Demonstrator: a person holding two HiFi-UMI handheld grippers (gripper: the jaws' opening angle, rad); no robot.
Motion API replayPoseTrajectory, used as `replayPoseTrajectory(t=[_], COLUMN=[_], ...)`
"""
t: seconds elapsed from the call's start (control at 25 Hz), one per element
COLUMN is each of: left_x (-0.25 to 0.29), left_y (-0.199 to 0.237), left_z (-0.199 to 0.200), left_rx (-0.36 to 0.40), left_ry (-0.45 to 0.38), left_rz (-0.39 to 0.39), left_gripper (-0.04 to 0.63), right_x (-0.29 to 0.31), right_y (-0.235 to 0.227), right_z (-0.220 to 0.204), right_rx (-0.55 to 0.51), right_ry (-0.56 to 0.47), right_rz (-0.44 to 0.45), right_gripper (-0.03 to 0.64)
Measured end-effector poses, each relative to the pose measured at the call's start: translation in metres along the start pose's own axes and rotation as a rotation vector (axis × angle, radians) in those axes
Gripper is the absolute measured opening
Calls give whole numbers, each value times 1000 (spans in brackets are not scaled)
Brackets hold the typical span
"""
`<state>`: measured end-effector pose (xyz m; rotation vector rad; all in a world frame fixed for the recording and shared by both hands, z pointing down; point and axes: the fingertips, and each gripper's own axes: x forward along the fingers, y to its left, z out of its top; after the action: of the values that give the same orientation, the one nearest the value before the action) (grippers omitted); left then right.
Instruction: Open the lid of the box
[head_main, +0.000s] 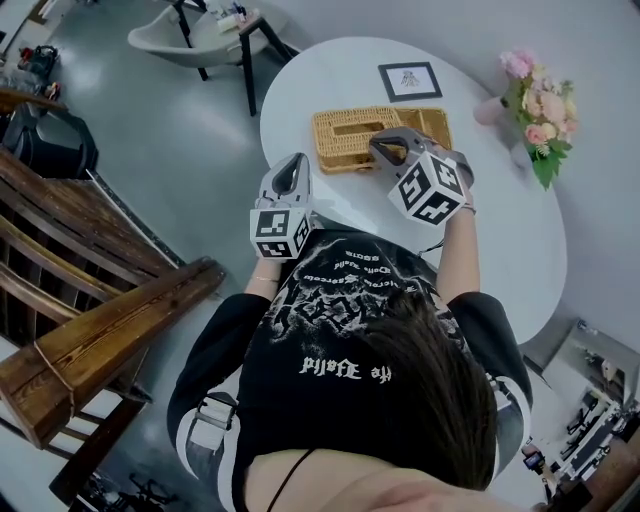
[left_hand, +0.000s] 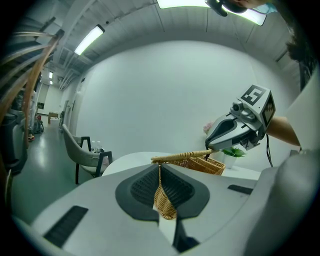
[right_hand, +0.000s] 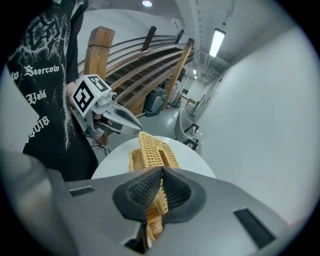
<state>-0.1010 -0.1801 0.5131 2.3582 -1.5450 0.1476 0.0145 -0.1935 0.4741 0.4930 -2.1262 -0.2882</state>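
**— What does the head view give you?**
— I see the box (head_main: 435, 122) on the white table (head_main: 500, 230), toward the table's near side. Its wicker lid (head_main: 345, 135), the piece with the slot, covers most of it. My left gripper (head_main: 296, 165) is at the table's near edge, with its tip at the box's end. My right gripper (head_main: 382, 148) is over the table on the lid's near edge. A framed picture (head_main: 410, 80) lies at the table's far edge, and flowers (head_main: 540, 105) stand at its right edge.

**— And the left gripper view?**
— My left gripper (left_hand: 161, 175) has its jaws pressed together on a wicker edge of the box (left_hand: 210, 165). I see the lid (left_hand: 180, 157) edge-on, lifted off the box above the table (left_hand: 130, 162). The right gripper (left_hand: 209, 146) has the lid's far end. A chair (left_hand: 82, 150) stands beyond the table.

**— The right gripper view?**
— My right gripper (right_hand: 161, 172) is clamped on the lid (right_hand: 152, 147), with wicker pinched between the pads. The lid tilts up from the box (right_hand: 134, 161) on the table (right_hand: 195, 160). The left gripper (right_hand: 139, 131) is at the lid's far end. Wooden stairs (right_hand: 145, 65) rise beyond the table.
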Motion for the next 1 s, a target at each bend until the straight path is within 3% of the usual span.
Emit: replayPoseTrajectory(t=[1.0], left_x=[3], left_y=[-1], left_z=[-6], left_rx=[-16], left_ry=[16], left_rz=[2], left_gripper=[28], right_x=[-16], right_y=[-45], right_z=[25], right_rx=[-42], right_ry=[-43], right_rz=[-98], right_gripper=[35])
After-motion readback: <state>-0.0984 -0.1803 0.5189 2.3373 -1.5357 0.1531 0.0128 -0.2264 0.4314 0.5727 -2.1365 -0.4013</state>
